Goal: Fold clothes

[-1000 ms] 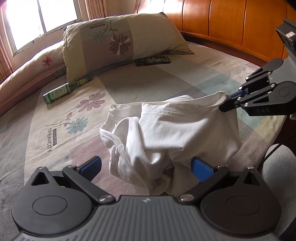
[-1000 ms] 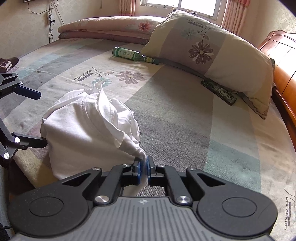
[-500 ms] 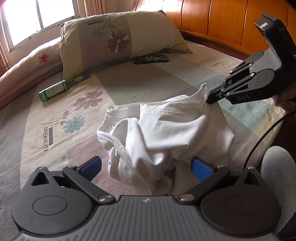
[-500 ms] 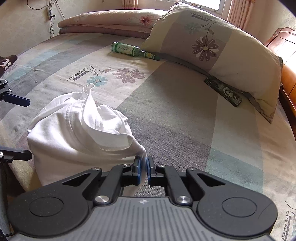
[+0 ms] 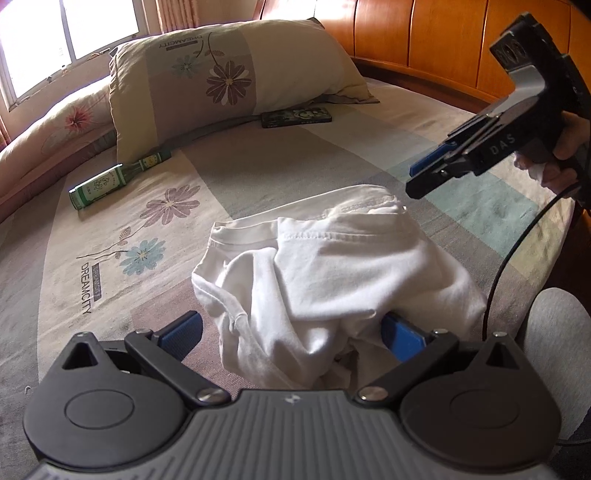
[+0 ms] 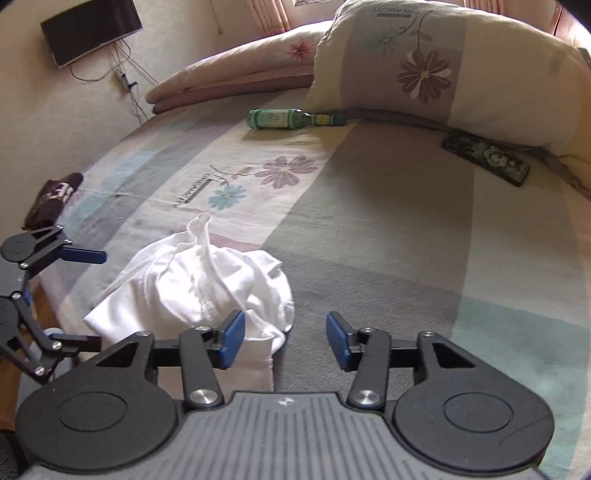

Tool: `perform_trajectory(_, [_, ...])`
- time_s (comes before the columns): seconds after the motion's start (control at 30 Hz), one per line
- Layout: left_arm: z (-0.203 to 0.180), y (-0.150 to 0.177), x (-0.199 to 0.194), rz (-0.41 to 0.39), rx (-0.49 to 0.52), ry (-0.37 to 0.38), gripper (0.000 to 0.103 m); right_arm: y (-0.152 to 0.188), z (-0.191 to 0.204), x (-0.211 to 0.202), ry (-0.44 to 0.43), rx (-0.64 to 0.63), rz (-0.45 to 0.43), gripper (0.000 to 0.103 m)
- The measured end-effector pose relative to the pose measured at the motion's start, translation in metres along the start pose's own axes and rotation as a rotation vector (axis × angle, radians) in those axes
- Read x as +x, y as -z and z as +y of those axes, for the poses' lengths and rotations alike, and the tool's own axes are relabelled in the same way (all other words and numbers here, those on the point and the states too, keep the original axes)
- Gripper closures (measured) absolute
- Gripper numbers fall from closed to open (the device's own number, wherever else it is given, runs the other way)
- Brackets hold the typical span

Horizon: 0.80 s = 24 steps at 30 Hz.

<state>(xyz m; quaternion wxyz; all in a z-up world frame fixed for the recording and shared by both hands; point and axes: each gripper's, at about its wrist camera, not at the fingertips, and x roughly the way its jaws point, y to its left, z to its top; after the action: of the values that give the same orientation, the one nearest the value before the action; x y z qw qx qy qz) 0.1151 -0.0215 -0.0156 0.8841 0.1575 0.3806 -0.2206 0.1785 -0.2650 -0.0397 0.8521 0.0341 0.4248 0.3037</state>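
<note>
L tongs (image 5: 291, 332) spread wide, low at the bed's near edge, w/ the shirt (image 5: 332, 280) bunched between the blue pads; near pad looks partly under a fold, can't tell if touching. R tongs (image 6: 285, 339) also spread, empty, hovering above the bed (image 6: 388, 236) just past the shirt's corner; a hand (image 5: 554, 158) grips the handle, cable hanging down. Shirt is white, crumpled in a heap near the bed's front edge, hem seam on top, one corner sticking up. Farther back on the sheet: flower print w/ "DREAMCITY" text. Green bottle (image 5: 114, 181) lies on its side toward the pillow (image 5: 221, 81), neck touching it. Dark remote (image 5: 295, 117) flat just below the pillow's other end. Wooden headboard (image 5: 443, 40) behind, TV (image 6: 90, 31) on the wall.
</note>
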Motion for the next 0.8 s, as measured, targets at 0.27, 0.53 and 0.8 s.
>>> perform_trajectory(0.27, [-0.005, 0.008, -0.006, 0.030, -0.020, -0.021, 0.001, 0.064, -0.025, 0.030, -0.283, 0.220, 0.076, 0.035])
perform_trajectory(0.53, [-0.010, 0.007, -0.015, 0.043, -0.013, -0.061, 0.001, 0.057, -0.011, 0.026, -0.310, 0.175, -0.008, 0.095])
perform_trajectory(0.8, [-0.005, 0.004, -0.019, 0.005, 0.001, -0.058, 0.001, 0.002, -0.013, -0.019, 0.076, 0.014, -0.099, 0.097])
